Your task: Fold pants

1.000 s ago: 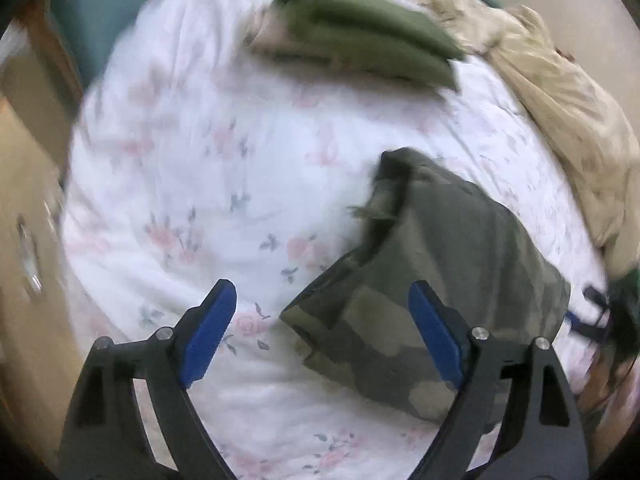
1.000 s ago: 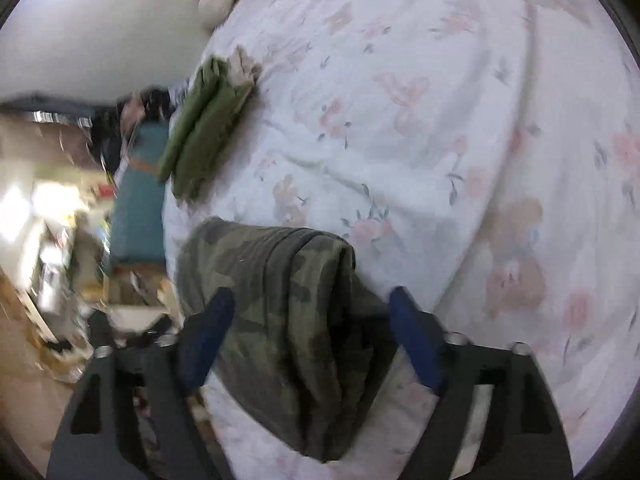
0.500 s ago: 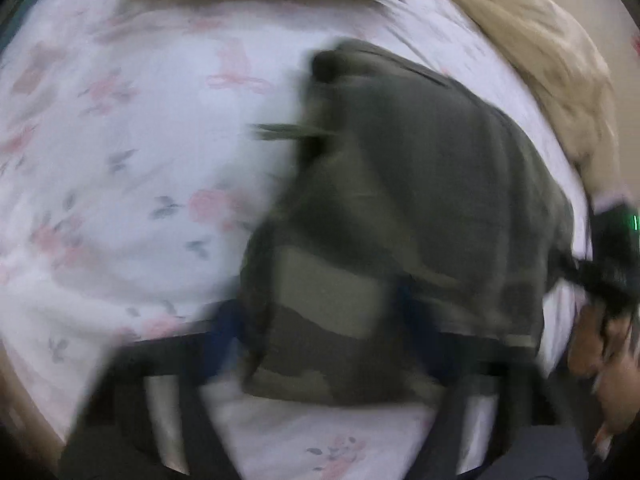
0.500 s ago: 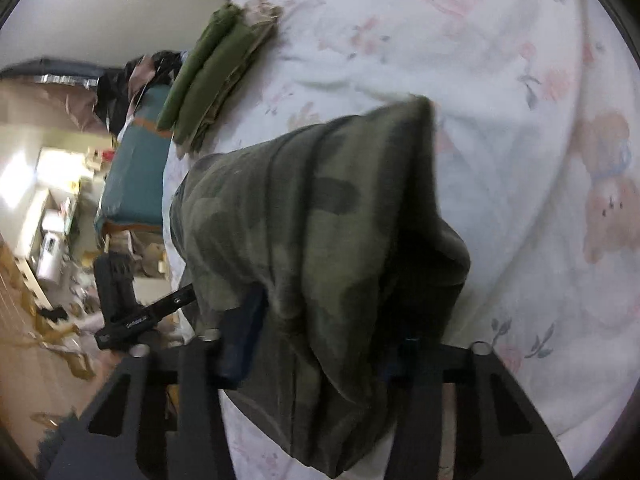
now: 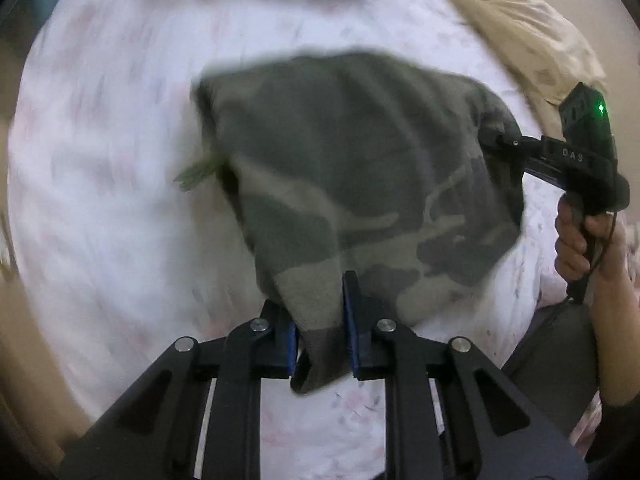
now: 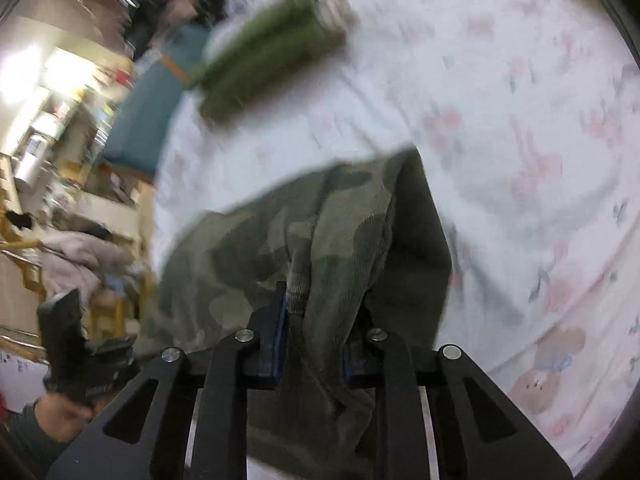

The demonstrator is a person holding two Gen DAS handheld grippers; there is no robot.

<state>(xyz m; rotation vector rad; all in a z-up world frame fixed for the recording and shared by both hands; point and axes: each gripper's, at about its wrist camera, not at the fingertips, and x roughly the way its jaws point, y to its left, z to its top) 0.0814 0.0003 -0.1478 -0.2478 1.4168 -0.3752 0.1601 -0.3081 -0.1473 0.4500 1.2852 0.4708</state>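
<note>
Both grippers have just been closing, and each now has cloth between its pads: the left gripper (image 5: 320, 320) pinches a near corner of the camouflage pants (image 5: 360, 168), the right gripper (image 6: 316, 332) pinches a bunched thick fold of the same pants (image 6: 320, 240). A second ago both sets of jaws stood wide over the folded bundle lying on the floral bedsheet (image 5: 100, 200); now the bundle is gripped at two points and looks lifted or dragged off the sheet at its near side, though blur hides how much still rests. Judgement: folding itself looks done or nearly so, and this is a carry of the bundle, likely toward the olive folded stack (image 6: 272, 44).

Relative to the pants: the olive stack lies beyond them, well apart, with bare sheet between, so there is open room for a slide or a lift in that direction. A beige crumpled cloth (image 5: 532, 40) runs along the bed's far right side, near the pants' right edge. The bed's edge drops off just left of the pants in the right wrist view, with room clutter below. The person's hand (image 5: 580, 240) on the right tool sits just right of the pants. Risk: uneven pull opens the fold.
</note>
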